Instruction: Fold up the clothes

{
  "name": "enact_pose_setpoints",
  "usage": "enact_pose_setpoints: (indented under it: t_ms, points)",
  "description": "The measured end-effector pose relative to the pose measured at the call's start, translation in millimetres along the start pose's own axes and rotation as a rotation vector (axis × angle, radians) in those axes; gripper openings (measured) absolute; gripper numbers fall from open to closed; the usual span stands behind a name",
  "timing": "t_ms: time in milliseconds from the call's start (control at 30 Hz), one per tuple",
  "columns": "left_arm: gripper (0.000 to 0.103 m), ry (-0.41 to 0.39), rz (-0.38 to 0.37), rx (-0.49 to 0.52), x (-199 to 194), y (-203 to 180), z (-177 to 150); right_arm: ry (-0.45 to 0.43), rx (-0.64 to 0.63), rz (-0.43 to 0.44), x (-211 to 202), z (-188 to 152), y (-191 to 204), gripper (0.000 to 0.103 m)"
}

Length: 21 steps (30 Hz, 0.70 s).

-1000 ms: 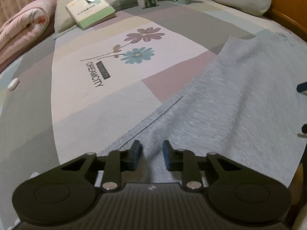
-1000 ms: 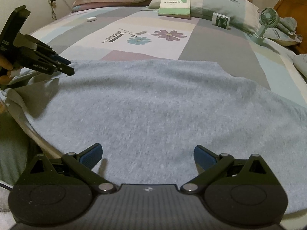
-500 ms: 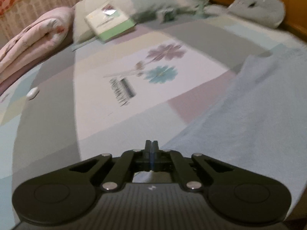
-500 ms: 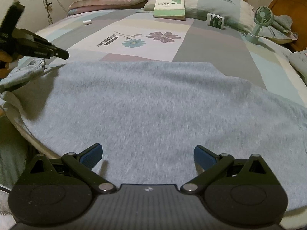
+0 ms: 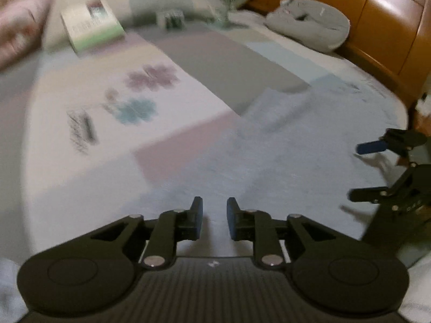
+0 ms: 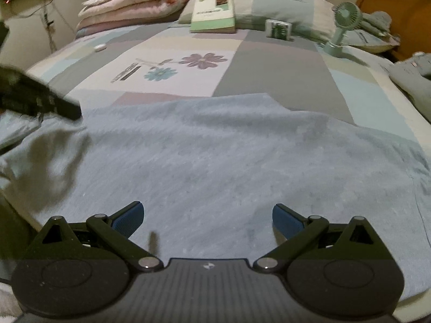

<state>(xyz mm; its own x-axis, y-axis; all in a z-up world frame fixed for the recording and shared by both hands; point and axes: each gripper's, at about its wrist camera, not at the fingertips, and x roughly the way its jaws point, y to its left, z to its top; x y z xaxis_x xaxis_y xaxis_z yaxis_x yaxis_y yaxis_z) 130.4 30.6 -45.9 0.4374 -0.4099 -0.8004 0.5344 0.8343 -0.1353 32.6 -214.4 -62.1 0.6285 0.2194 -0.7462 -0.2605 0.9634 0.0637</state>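
A pale blue-grey garment (image 6: 229, 156) is spread over a bedsheet (image 6: 269, 70) patched in grey, lilac, cream and light blue, printed with purple and teal flowers. A pink quilt (image 6: 134, 2) and mint-green fan (image 6: 342, 24) are seen.

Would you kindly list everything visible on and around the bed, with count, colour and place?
Garment: one, light blue, spread flat on the near bed.
Bedsheet: one, pastel patchwork with flowers, beneath it.
Quilt: one, pink, folded, far left.
Pillow: one, grey-green, far end.
Book: one, white-green, on the pillow.
Small box: one, green-white, by the pillow.
Fan: one, green, far right.
Headboard: one, brown wood, right.
Left tool: black, slightly open, empty.
Right tool: black, wide open, empty.
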Motion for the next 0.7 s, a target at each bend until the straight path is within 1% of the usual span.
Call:
enact_pose_setpoints:
  t_ms: [33, 67, 100, 167, 200, 267, 300, 333, 367, 400, 433, 467, 500, 567, 633, 667, 700]
  points:
    - [0.021, 0.02, 0.004, -0.028, 11, 3, 0, 0.001, 0.007, 0.004, 0, 0, -3, 0.103]
    - [0.023, 0.039, 0.008, -0.055, 22, 5, 0, 0.003, 0.01, 0.005, 1, -1, -7, 0.103]
    - [0.023, 0.052, 0.025, -0.085, 32, 10, 1, 0.004, 0.009, -0.001, 2, 0, -10, 0.103]
    - [0.023, 0.033, 0.09, -0.128, 35, 19, 4, 0.002, -0.004, -0.026, 1, 5, -17, 0.103]
    - [0.017, 0.018, 0.123, -0.145, 34, 22, 7, -0.006, -0.011, -0.036, 1, 10, -21, 0.103]
    - [0.017, -0.006, 0.176, -0.175, 29, 25, 11, -0.027, -0.012, -0.036, 0, 26, -31, 0.103]
    - [0.017, -0.02, 0.176, -0.174, 26, 22, 13, -0.042, -0.003, -0.022, 2, 37, -36, 0.103]
    - [0.019, -0.04, 0.148, -0.165, 22, 19, 14, -0.057, 0.005, -0.009, 4, 48, -40, 0.103]
    - [0.025, -0.06, 0.106, -0.156, 18, 15, 14, -0.07, 0.017, 0.013, 8, 58, -45, 0.103]
    - [0.028, -0.073, 0.067, -0.149, 17, 11, 15, -0.082, 0.033, 0.043, 14, 68, -49, 0.103]
    - [0.032, -0.071, 0.037, -0.145, 19, 9, 15, -0.088, 0.052, 0.078, 22, 78, -54, 0.103]
    - [0.032, -0.063, 0.013, -0.141, 22, 7, 14, -0.087, 0.072, 0.114, 32, 85, -59, 0.103]
    - [0.033, -0.051, 0.004, -0.14, 28, 7, 13, -0.079, 0.096, 0.139, 44, 90, -64, 0.103]
    - [0.033, -0.027, 0.013, -0.151, 39, 10, 8, -0.043, 0.16, 0.168, 72, 97, -74, 0.103]
    - [0.034, -0.04, 0.001, -0.185, 41, 17, 4, -0.001, 0.212, 0.138, 93, 94, -86, 0.102]
    - [0.033, -0.046, 0.004, -0.195, 39, 19, 3, -0.001, 0.222, 0.133, 96, 91, -92, 0.102]
    - [0.032, -0.051, 0.016, -0.197, 36, 21, 2, -0.027, 0.217, 0.144, 92, 87, -96, 0.102]
